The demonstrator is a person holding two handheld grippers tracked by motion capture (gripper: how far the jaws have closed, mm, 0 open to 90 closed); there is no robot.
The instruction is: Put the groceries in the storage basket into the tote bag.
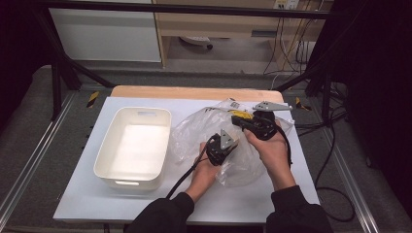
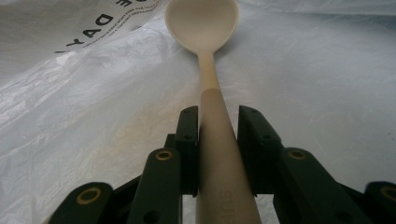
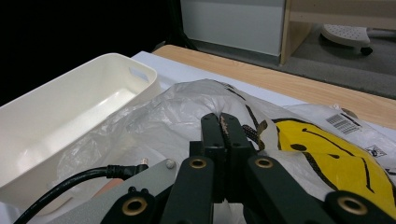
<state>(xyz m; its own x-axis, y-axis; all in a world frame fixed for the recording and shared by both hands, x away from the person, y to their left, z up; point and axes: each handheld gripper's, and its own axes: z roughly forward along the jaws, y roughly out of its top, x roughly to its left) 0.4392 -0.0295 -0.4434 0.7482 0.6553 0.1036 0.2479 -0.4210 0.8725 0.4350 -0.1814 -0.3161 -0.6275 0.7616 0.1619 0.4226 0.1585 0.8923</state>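
1. Table [image 1: 145, 204]: white top with a wood strip along the far edge; everything sits mid-table, within easy reach of both hands.
2. Plastic bag [image 1: 194, 128]: clear and crinkled, with black print and a yellow smiley face [image 3: 327, 154], lying right of centre. It looks held open so the contents can come out.
3. Bin [image 1: 104, 160]: cream plastic tub, left of the bag and just beside it, nothing inside. Likely the drop spot for whatever leaves the bag.
4. Right gripper [image 3: 225, 123]: at the far right part of the bag, jaws pressed together on a fold of bag film. Seems to lift and steady the bag while the other hand works inside.
5. Left gripper [image 2: 217, 140]: near the middle of the bag and reaching into it, seen in the high view at [image 1: 219, 148]. Its jaws pinch a spoon handle between them, lined up along the handle, probably for a straight pull.
6. Spoon [image 2: 205, 28]: cream, lying inside the bag on the film, bowl pointing away from the left gripper, handle end in that gripper's jaws. Not yet out of the bag.
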